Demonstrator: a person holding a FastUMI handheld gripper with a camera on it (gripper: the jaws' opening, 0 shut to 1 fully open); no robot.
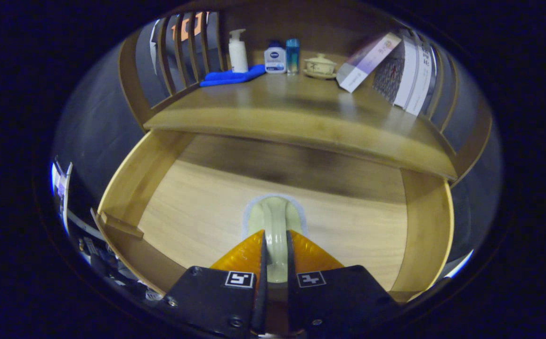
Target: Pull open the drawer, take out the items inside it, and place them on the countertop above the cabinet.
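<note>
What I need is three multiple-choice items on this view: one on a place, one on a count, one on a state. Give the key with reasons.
1. Where is the blue cloth?
A. On the countertop, by the pump bottle
B. On the floor
C. Between the fingers

2. How many bottles stand on the countertop?
A. One
B. Three
C. Five

3. What is the gripper doing?
A. Hanging wide open over the teacup
B. Shut on the blue cloth
C. Shut on the green item in the drawer

Key:
1 A: the cloth lies at the countertop's back corner, at the pump bottle's foot.
2 B: the pump bottle, a white one with a blue cap and a small blue one.
3 C: both fingers press on the item's raised middle, above the open drawer's floor.
</note>
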